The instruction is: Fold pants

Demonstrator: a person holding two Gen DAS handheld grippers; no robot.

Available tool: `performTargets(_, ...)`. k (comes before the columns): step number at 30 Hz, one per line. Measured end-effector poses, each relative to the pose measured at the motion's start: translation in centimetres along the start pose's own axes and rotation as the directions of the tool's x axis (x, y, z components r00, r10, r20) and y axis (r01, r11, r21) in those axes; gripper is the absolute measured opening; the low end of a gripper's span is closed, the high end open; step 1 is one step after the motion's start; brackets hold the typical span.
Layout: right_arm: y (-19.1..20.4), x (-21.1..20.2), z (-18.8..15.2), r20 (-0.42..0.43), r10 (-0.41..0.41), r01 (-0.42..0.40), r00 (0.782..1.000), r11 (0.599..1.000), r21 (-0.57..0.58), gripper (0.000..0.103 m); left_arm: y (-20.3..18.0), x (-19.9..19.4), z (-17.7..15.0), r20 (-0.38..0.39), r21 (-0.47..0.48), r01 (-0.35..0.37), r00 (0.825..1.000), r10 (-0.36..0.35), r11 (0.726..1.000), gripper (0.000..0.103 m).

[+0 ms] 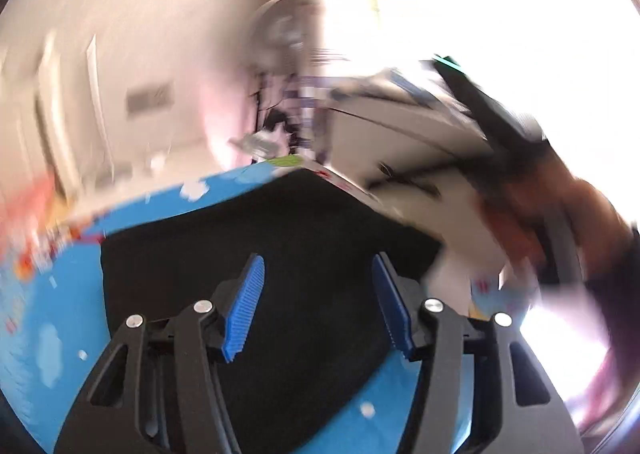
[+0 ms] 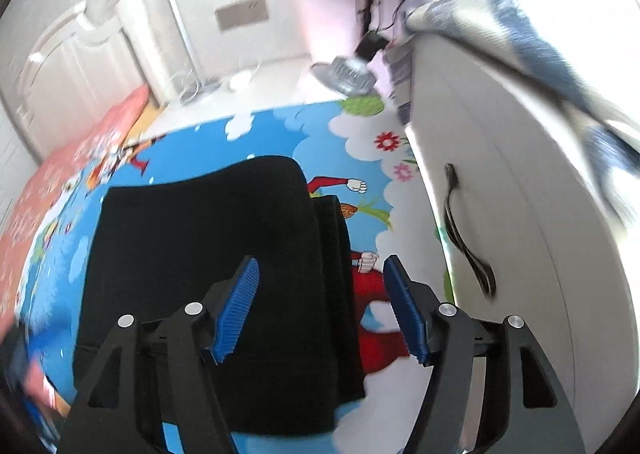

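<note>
The right wrist view gives the sharp picture: a bright cartoon mat point(image 2: 276, 134) covers the floor, blue with clouds, flowers and red figures, and a white cabinet point(image 2: 520, 214) with a dark handle point(image 2: 466, 238) stands along its right side. A blue-and-white cloth point(image 2: 540, 54) hangs over the cabinet top, and a fan point(image 2: 346, 74) stands beyond the mat's far edge. The left wrist view is smeared, yet only it shows the other hand point(image 1: 560, 222) reaching in from the right with its tool.

The pants point(image 2: 208, 238) lie flat on the mat, black, folded into a neat rectangular stack with a narrower layer along the right edge. In the left view the pants point(image 1: 260, 254) fill the middle as a dark slab.

The right gripper point(image 2: 320, 306) hangs above the stack's right edge, jaws apart and empty. The left gripper point(image 1: 318, 302) hangs over the pants, jaws likewise apart, gripping nothing.
</note>
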State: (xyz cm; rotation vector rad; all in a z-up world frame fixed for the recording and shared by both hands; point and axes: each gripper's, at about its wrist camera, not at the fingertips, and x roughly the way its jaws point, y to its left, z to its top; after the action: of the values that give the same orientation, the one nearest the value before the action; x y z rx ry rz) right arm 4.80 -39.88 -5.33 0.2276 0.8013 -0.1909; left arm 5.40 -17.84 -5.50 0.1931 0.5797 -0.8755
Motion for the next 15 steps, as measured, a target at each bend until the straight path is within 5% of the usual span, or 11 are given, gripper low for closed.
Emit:
performTargets(3,1.2,-0.8,-1.2,0.041,-0.005,0.007,0.999,0.999,-0.043,0.079,3.4,3.8,3.8,-0.047,-0.124,0.138,0.988,-0.145,0.983,0.054)
performTargets(6,-1.5,1.1,-2.2,-0.059,0.019,-0.012,0.998,0.993,0.118,0.078,4.5,9.5,6.4,-0.142,-0.21,0.18,0.967,-0.212,0.961,0.057)
performTargets(10,-2.1,1.8,-3.6,-0.095,0.055,-0.042,0.994,0.991,0.131,0.071,3.1,16.8,10.0,-0.3,-0.186,0.12,0.938,-0.172,0.975,0.067)
performTargets(13,-2.1,1.8,-3.8,-0.097,0.065,-0.053,0.993,0.99,0.127,0.071,0.6,21.7,12.0,-0.34,0.044,0.044,0.94,-0.027,0.998,0.087)
performTargets(15,-2.1,2.1,-3.7,-0.105,0.077,-0.063,0.992,0.989,0.131,0.07,0.7,24.1,12.5,-0.407,0.07,0.055,0.913,-0.022,0.996,0.086)
